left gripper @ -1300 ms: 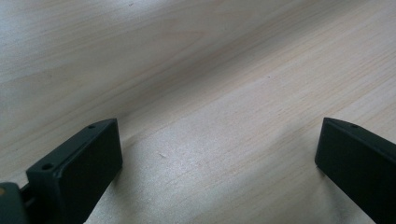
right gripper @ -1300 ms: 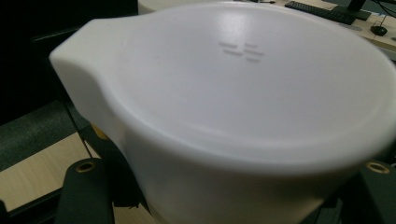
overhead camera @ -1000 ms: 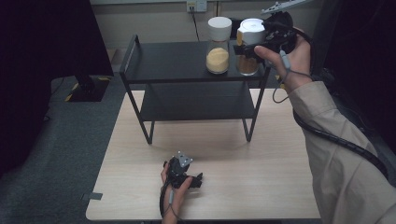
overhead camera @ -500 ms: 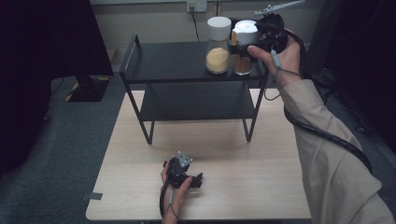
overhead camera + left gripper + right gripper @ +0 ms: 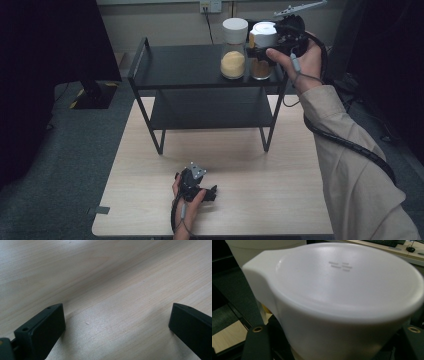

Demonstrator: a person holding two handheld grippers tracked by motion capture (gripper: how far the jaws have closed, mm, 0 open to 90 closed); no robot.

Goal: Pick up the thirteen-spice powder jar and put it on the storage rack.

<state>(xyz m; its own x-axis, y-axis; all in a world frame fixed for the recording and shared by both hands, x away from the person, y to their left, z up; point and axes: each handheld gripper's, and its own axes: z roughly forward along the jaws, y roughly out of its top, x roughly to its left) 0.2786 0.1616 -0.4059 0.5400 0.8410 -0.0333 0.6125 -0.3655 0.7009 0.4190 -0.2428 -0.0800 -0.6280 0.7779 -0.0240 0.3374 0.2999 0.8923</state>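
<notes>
Your right gripper (image 5: 260, 46) is clamped on the white-lidded jar (image 5: 262, 55) on the black shelf (image 5: 190, 65), beside another jar (image 5: 234, 49); in front of the shelf, your left gripper (image 5: 212, 192) rests wide open, holding nothing.

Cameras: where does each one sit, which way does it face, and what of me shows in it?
High view: above my side, looking forward and down on the table and black shelf; both forearms and hands show.
Left gripper view: on the left gripper, facing bare tabletop between open jaws.
Right gripper view: on the right gripper, close on the white lid it clamps.
Shared: the high view shows that lidded jar too.
</notes>
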